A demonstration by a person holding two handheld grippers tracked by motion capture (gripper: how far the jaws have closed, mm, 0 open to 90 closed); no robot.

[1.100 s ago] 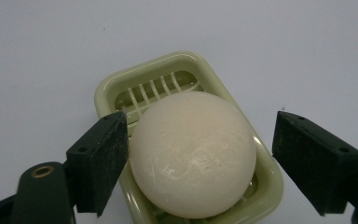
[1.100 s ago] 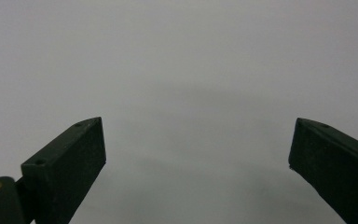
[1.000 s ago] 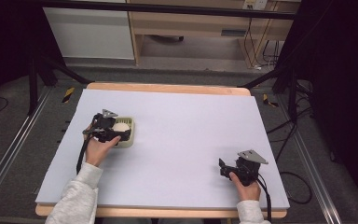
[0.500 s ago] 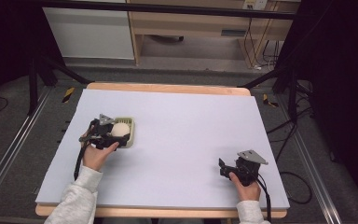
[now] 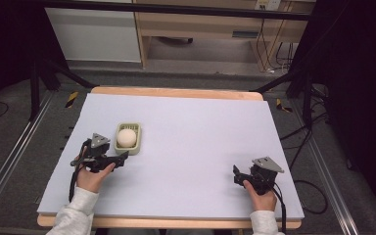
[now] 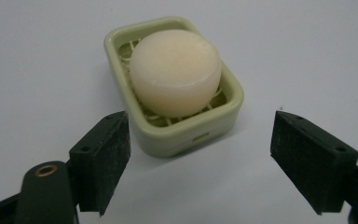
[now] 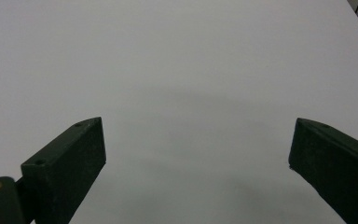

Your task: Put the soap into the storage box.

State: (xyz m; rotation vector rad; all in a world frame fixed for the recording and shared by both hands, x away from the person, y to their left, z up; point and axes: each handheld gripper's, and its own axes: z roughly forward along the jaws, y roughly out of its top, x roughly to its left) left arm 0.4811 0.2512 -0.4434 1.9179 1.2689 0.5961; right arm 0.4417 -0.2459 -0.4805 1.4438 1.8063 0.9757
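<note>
Ahead of my left gripper (image 6: 200, 163), jaws spread and empty: pale round soap bar (image 6: 175, 72) in green plastic dish (image 6: 186, 133) | dish's long axis runs away, probably slightly skewed | right gripper (image 5: 240, 177) open, well apart.

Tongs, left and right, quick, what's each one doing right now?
Left tongs: open, holding nothing, aimed at the soap in its green dish.
Right tongs: open, holding nothing, over bare table.
</note>
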